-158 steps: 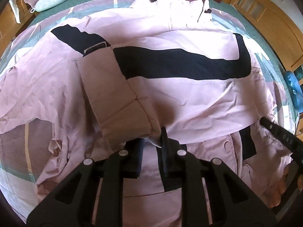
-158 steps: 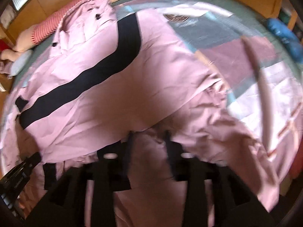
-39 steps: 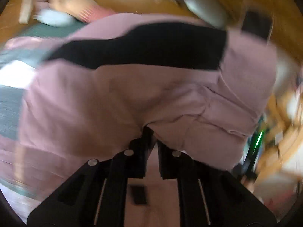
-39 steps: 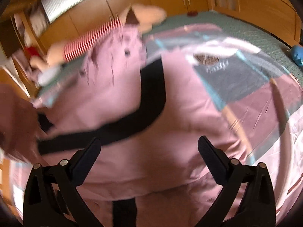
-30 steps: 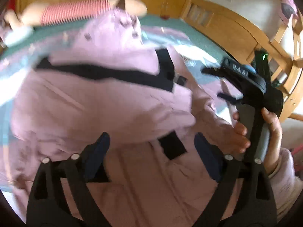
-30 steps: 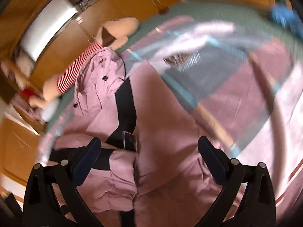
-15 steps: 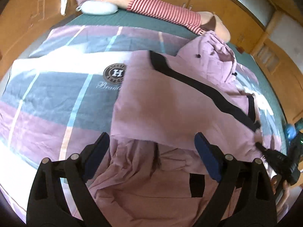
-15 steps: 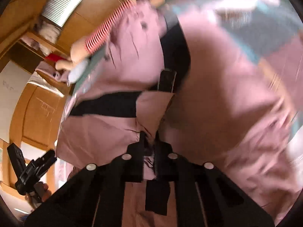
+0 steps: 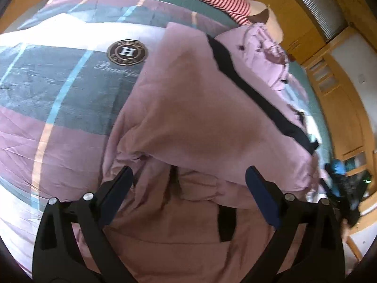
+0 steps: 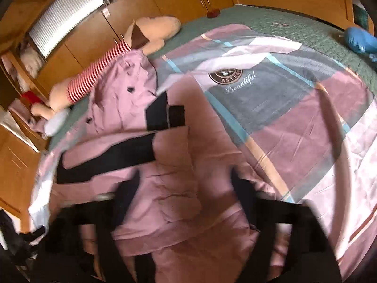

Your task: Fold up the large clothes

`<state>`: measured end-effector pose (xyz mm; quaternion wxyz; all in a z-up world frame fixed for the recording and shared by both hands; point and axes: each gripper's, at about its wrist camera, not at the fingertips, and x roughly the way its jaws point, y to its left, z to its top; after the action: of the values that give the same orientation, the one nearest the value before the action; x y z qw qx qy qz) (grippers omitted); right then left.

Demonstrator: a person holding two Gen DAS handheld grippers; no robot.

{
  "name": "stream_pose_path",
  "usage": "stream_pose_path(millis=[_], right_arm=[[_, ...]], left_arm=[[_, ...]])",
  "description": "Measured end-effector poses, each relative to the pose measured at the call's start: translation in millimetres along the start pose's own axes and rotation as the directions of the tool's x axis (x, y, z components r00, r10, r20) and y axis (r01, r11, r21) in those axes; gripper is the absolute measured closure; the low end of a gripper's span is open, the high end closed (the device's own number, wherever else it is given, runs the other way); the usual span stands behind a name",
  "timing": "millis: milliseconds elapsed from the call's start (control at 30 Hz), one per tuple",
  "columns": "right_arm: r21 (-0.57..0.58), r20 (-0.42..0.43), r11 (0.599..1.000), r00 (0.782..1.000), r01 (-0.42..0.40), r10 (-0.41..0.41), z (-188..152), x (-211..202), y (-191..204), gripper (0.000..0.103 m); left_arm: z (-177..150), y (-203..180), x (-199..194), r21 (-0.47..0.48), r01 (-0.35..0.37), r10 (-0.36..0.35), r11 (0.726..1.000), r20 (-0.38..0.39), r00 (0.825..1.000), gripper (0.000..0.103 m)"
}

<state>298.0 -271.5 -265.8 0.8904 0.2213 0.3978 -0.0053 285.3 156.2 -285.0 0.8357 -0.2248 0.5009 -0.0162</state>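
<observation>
A large pink jacket (image 9: 202,118) with black stripes lies on the bed, its sides folded in over the middle. It also shows in the right wrist view (image 10: 165,179). My left gripper (image 9: 188,188) is open and empty, its jaws wide apart above the jacket's lower part. My right gripper (image 10: 186,200) is blurred; its jaws stand wide apart over the folded sleeve, holding nothing. The right gripper appears at the far right of the left wrist view (image 9: 341,188).
The bed has a patchwork quilt (image 9: 59,89) with a round H badge (image 9: 127,52). A striped plush doll (image 10: 99,70) lies by the jacket's hood. A blue toy (image 10: 358,40) sits at the bed's edge. Wooden cabinets (image 10: 165,2) surround the bed.
My right gripper, shut on a jacket fold half a second ago, has opened and let it go. The left gripper stayed open and moved closer over the jacket.
</observation>
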Motion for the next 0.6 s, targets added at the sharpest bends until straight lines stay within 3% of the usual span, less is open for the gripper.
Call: stream_pose_path(millis=[100,200,267,300,333,433,600], right_arm=[[-0.027,-0.061,1.000,0.998,-0.003,0.002,-5,12,1,0.020],[-0.012,-0.147,0.999,0.989,-0.039,0.037,-16,27,3,0.021],[-0.038,-0.157,0.999,0.988,-0.011,0.005,-21,32,8,0.059],[-0.078,-0.140,0.997,0.990,-0.003,-0.008,-23,30,14,0.066],[-0.101,-0.120,0.995,0.993,0.004,-0.017,-23,27,17,0.086],[-0.150,-0.047,0.989,0.999,0.020,-0.027,-19,13,26,0.091],[-0.165,0.046,0.982,0.995,0.097,-0.090,-12,1,24,0.093]], left_arm=[[-3,-10,2,0.054,-0.128,0.125,0.990,0.058,0.990,0.006],[-7,-25,4,0.128,-0.244,0.229,0.961,0.123,0.966,0.006],[-9,-35,6,0.175,-0.302,0.278,0.937,0.153,0.948,0.006],[-12,-40,8,0.205,-0.333,0.302,0.920,0.168,0.938,0.006],[-13,-44,9,0.224,-0.353,0.318,0.908,0.177,0.931,0.006],[-17,-53,10,0.271,-0.381,0.337,0.884,0.197,0.921,0.006],[-20,-57,9,0.288,-0.382,0.334,0.878,0.201,0.921,0.006]])
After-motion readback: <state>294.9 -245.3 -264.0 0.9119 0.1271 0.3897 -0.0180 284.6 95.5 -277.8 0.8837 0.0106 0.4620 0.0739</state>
